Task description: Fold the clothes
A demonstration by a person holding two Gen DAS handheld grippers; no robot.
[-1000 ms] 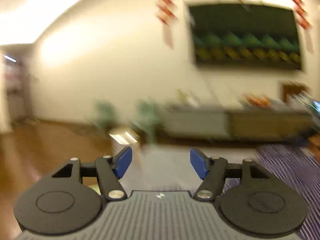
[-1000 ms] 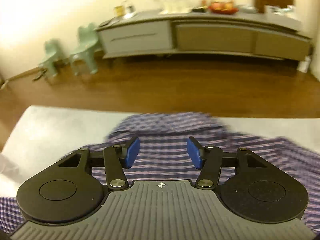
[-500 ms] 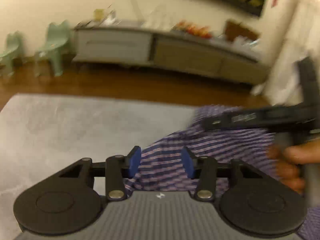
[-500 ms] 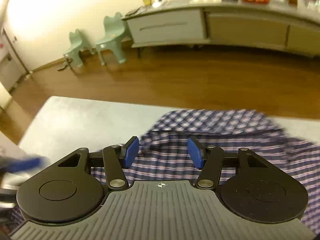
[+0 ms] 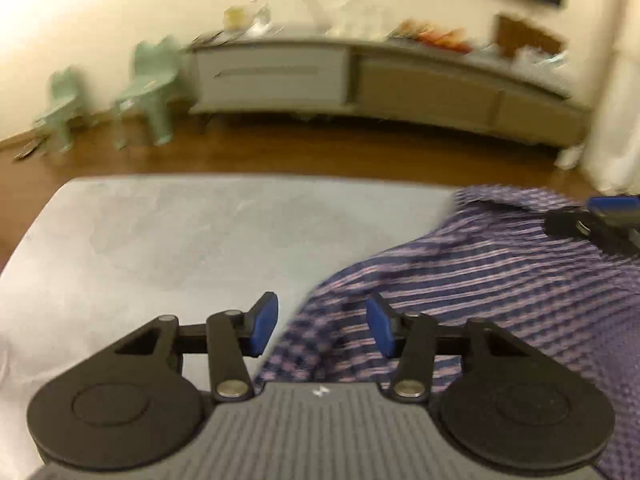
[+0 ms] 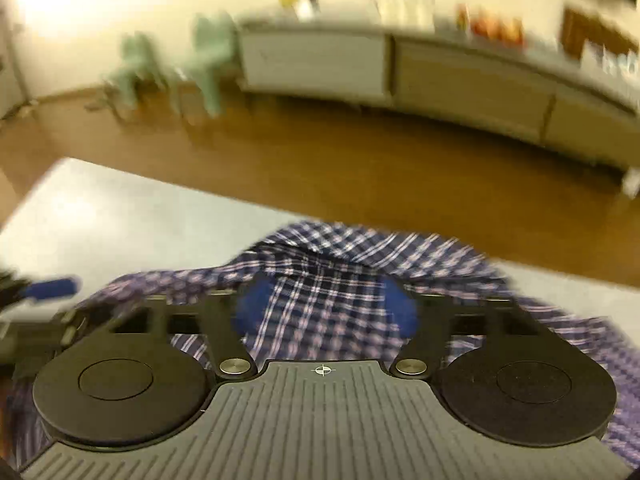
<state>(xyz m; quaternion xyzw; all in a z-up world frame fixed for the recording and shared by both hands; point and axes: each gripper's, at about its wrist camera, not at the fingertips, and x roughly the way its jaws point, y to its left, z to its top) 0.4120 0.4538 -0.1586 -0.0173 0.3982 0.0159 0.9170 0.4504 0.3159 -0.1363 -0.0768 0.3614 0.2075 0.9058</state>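
A purple-and-navy plaid shirt (image 5: 500, 280) lies rumpled on the pale grey table (image 5: 200, 240). My left gripper (image 5: 322, 328) hovers over the shirt's left edge. Its jaws are opening, with the cloth's edge under the gap and no pad pressing on it. In the right wrist view, the shirt (image 6: 332, 264) is bunched ahead, with its collar ridge toward the far table edge (image 6: 120, 208). My right gripper (image 6: 326, 306) hangs over it, blurred. Its jaws are opening wide, with cloth beneath and nothing pinched. One blue pad (image 5: 612, 205) of the right gripper shows at the left view's right edge.
Beyond the table's far edge is a wooden floor (image 5: 320, 156). A long low sideboard (image 5: 380, 80) with clutter on top stands against the wall. Two small green chairs (image 5: 148, 88) stand left of it. The table's left part carries no cloth.
The left gripper swung down from facing the wall to the shirt's left edge, narrowed, then widened a little. The right gripper's jaws spread much wider and its view tilted.
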